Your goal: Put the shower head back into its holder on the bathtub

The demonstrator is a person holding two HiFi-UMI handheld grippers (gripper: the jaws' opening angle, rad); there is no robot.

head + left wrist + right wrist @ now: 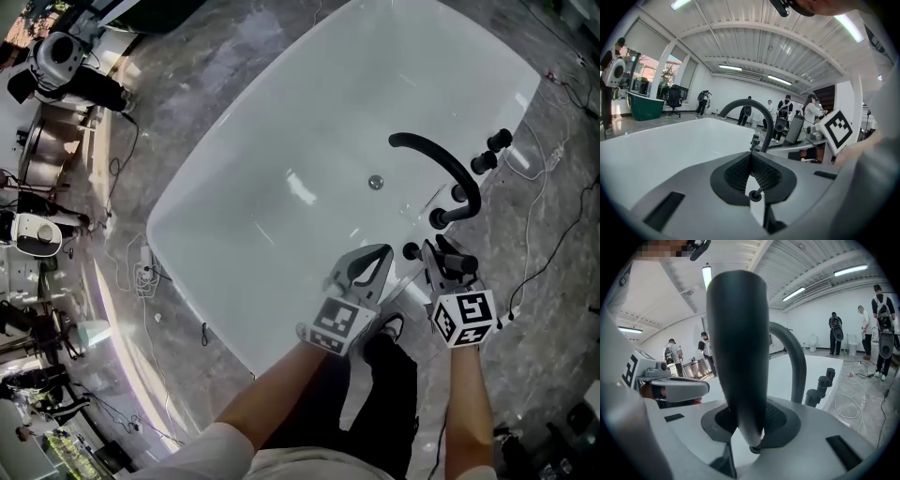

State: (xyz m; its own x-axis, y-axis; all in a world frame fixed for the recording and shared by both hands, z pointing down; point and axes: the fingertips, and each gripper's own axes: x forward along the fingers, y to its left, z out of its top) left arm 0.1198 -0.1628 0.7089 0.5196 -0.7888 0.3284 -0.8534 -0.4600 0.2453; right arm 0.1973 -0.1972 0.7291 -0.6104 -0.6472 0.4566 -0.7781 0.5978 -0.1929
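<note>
The right tool (749, 423) is pinching the shower head (737, 348). Its two dark pads close on the lower end of the black handle, which rises steeply out of the jaws and fills the middle of the right gripper view. From the head view this tool sits over the near rim of the white bathtub (234, 309).

Just beyond the right tool's tips the black curved spout (441, 155) arches from the rim out over the basin. A small round black fitting (411, 250) stands on the rim just to the left of the tips. Further ahead and to the right, two black knobs (492, 150) stand at the tub's edge. In the right gripper view these posts appear low on the tool's right, with the spout's arc behind the handle. Which of the fittings is the holder I cannot tell.

The left tool (751, 158) is pressed together, its ribbed pads meeting at the tips with nothing between them. It hangs just beside the right tool, on its left, over the same near rim, and the two do not touch. Ahead of it lie the tub's bare white inside and the drain (376, 182).

Grey marbled floor (553, 309) with loose cables lies to the right of the right tool.
</note>
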